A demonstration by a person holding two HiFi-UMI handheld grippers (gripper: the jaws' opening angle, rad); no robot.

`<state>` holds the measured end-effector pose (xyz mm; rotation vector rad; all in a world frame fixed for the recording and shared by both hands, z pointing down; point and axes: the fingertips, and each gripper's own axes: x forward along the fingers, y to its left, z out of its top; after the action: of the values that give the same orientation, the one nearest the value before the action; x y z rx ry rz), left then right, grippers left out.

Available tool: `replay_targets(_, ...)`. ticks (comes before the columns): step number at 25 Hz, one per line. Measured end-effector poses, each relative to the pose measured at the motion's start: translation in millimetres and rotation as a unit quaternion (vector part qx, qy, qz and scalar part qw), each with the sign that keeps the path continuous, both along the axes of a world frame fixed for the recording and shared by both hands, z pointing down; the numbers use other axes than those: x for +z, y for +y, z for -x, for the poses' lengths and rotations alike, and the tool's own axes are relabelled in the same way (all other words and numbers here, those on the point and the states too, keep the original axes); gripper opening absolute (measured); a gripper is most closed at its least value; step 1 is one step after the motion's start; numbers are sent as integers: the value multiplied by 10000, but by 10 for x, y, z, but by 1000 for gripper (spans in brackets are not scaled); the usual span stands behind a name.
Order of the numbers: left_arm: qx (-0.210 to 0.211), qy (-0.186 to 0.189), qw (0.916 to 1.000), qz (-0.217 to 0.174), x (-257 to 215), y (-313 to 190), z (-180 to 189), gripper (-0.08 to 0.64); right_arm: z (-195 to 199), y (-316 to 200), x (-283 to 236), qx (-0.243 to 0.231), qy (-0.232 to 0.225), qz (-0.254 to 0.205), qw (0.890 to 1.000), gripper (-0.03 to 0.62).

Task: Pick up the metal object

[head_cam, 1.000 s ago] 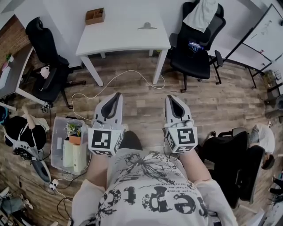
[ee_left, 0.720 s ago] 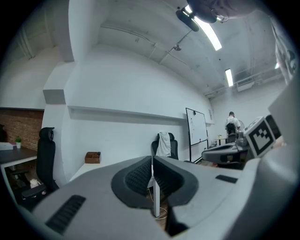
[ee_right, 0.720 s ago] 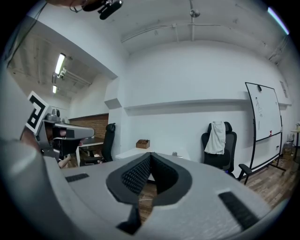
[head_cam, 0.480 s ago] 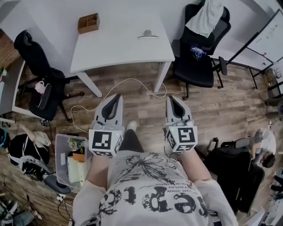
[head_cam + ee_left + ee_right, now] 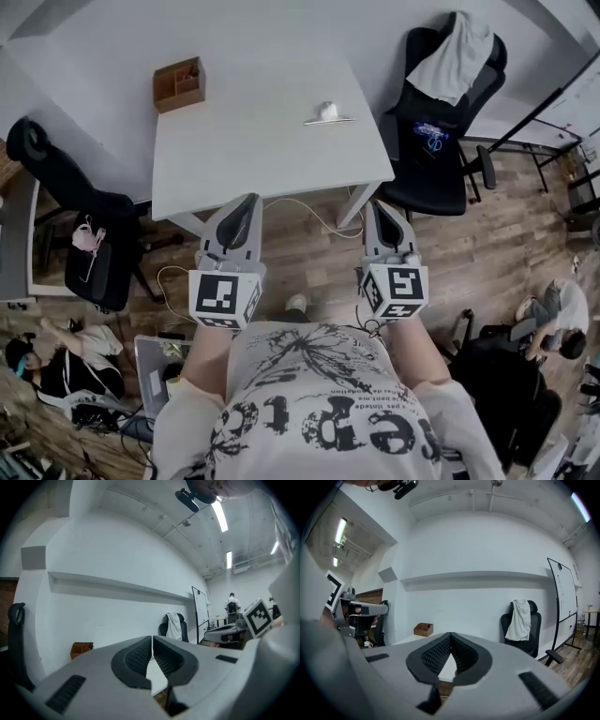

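The metal object (image 5: 328,114), a small silver clip-like piece, lies on the white table (image 5: 253,141) near its right edge. Both grippers hover at the table's near edge, well short of the object. In the head view my left gripper (image 5: 247,201) has its jaws pressed together with nothing between them. My right gripper (image 5: 381,207) is likewise shut and empty. The left gripper view shows its dark ribbed pads (image 5: 140,656) touching at the tip. In the right gripper view the pads (image 5: 436,656) also meet. The metal object is hidden in both gripper views.
A wooden box (image 5: 178,84) sits at the table's far left corner. A black chair with a white cloth (image 5: 450,66) stands right of the table, another black chair (image 5: 75,216) to its left. A white cable (image 5: 309,211) runs on the wood floor. A person (image 5: 553,319) sits at right.
The table has come closer and lower in the head view. Both grippers, first over the bare floor, now reach the table's near edge. Their jaws have stayed shut.
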<state>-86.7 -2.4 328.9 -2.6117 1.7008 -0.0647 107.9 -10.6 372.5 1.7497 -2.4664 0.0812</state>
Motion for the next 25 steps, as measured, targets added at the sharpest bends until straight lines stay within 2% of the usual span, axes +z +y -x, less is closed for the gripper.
replay_targets(5, -54, 78, 9997, 204, 106, -558, 220, 12, 108, -568, 139, 111, -97, 299, 9994, -8)
replay_targets(12, -84, 121, 9990, 427, 368, -1212, 241, 12, 156, -1382, 370, 76, -60, 642, 9979, -8)
replay_targets(25, -507, 48, 9982, 301, 361, -2921, 71, 12, 61, -3411, 877, -430, 132, 1331, 9901, -8)
